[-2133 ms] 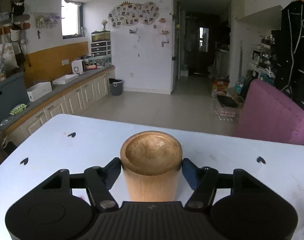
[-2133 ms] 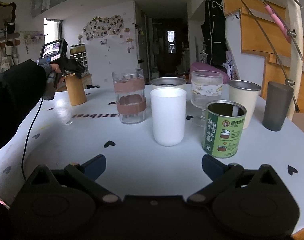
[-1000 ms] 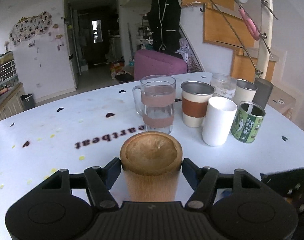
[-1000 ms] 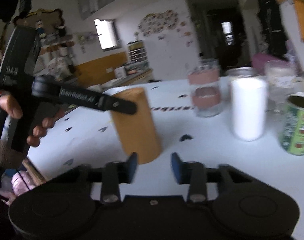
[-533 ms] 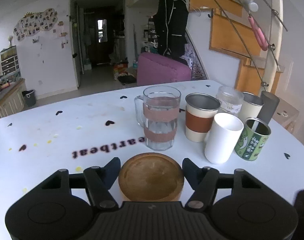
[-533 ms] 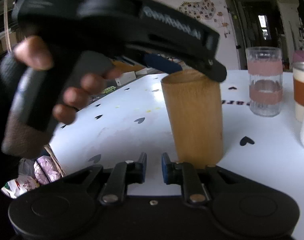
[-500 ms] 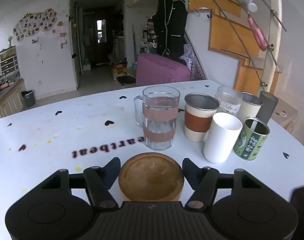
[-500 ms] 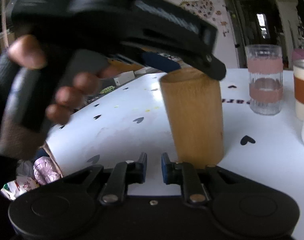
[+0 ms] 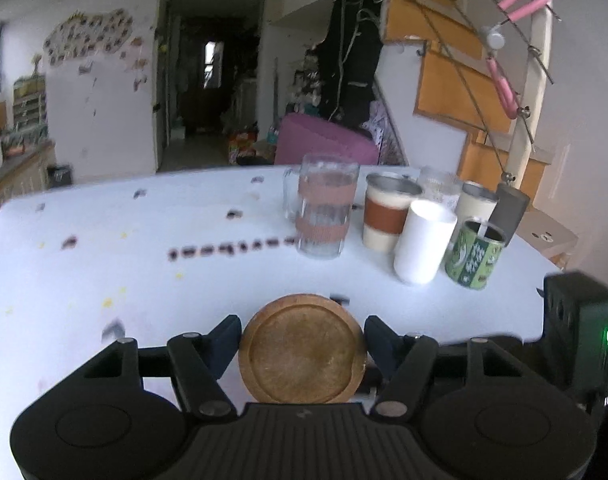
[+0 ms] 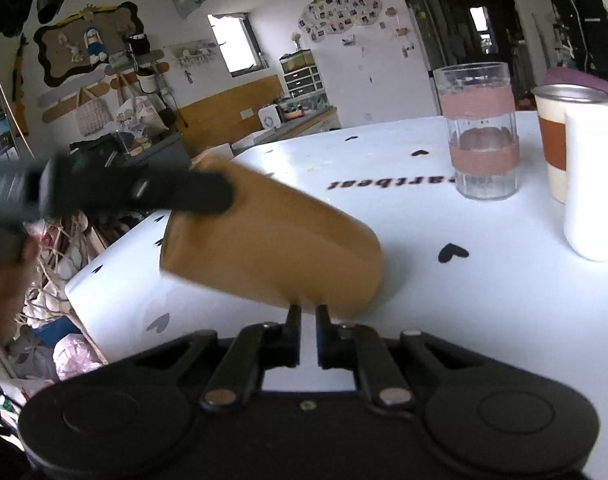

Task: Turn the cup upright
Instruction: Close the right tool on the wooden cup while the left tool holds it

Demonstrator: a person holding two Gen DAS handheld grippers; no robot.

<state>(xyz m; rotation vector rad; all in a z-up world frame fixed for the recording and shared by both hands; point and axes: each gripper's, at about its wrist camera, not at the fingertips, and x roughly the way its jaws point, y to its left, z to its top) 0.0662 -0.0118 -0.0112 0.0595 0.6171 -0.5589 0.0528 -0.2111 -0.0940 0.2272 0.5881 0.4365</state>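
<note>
The wooden cup (image 9: 302,356) sits between the fingers of my left gripper (image 9: 302,338), which is shut on it near its base; I see its round bottom end-on. In the right wrist view the cup (image 10: 272,244) is tilted over, almost on its side, held above the white table (image 10: 483,300) by the left gripper's black finger (image 10: 176,192). My right gripper (image 10: 307,316) is shut with only a narrow gap, empty, its tips just below the cup's lower end.
A cluster of cups stands on the table's right: a glass mug with pink bands (image 9: 323,212), a brown-banded steel cup (image 9: 389,216), a white cup (image 9: 421,242), a green tin (image 9: 475,254) and a grey tumbler (image 9: 509,212). The table edge (image 10: 100,300) drops off at left.
The left gripper has tipped the cup from standing upside down on the table to nearly horizontal and lifted it. The right gripper has stayed shut just under the cup.
</note>
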